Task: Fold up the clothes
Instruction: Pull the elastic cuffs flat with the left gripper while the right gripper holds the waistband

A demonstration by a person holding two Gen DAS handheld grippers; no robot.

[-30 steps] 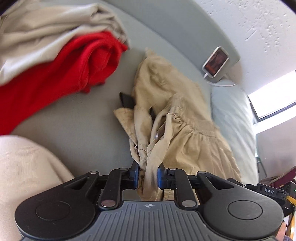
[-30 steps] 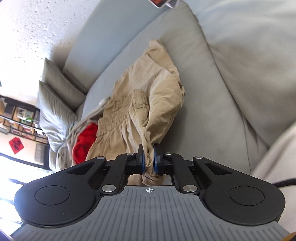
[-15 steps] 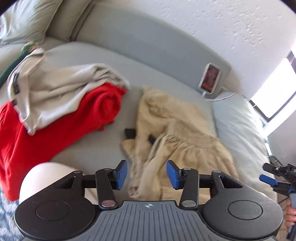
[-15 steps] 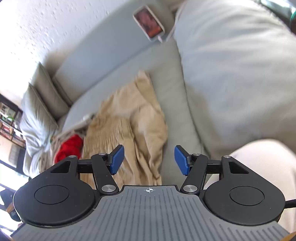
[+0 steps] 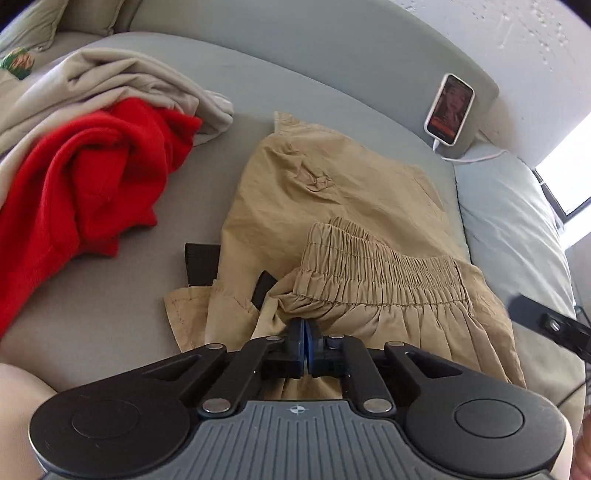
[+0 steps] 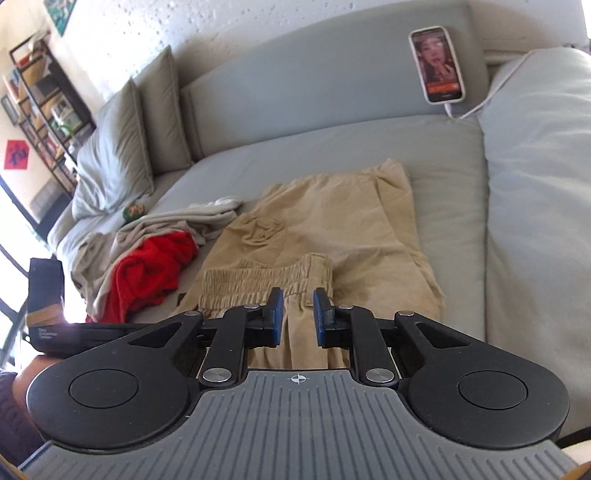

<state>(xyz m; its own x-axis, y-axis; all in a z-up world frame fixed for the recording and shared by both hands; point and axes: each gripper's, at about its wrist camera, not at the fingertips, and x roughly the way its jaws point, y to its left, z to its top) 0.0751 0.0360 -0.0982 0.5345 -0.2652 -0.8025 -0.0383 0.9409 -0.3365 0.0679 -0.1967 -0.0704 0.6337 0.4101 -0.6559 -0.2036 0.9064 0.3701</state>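
I am working over a grey-blue sofa seat (image 6: 448, 206), with its low backrest running across the far side under a rough white wall (image 6: 236, 33) and a big pale cushion (image 6: 539, 192) closing off my right. A phone (image 6: 437, 64) leans upright on the backrest, its white cable trailing onto that cushion; two more cushions (image 6: 122, 147) stand at the far left end, with a shelf unit (image 6: 40, 107) beyond them. The khaki trousers (image 6: 332, 225) lie in the middle of the seat, folded over themselves, their long axis running from me towards the backrest: the leg ends point away to the backrest and the gathered elastic waistband (image 5: 384, 266) has been doubled onto the legs on my side, lying crosswise. My left gripper (image 5: 305, 338) is closing, pads almost together, at the left end of that waistband, though I cannot tell whether any cloth is actually pinched. My right gripper (image 6: 298, 317) is also closing but with a clear gap between the blue pads, and khaki cloth lies in that gap, not pressed. To the left, near the trousers' far corner, sits a heap of a red garment (image 5: 85, 181) under a beige one (image 5: 122, 81). Bare seat is open between that heap and the trousers, and a narrower strip runs along the right cushion.
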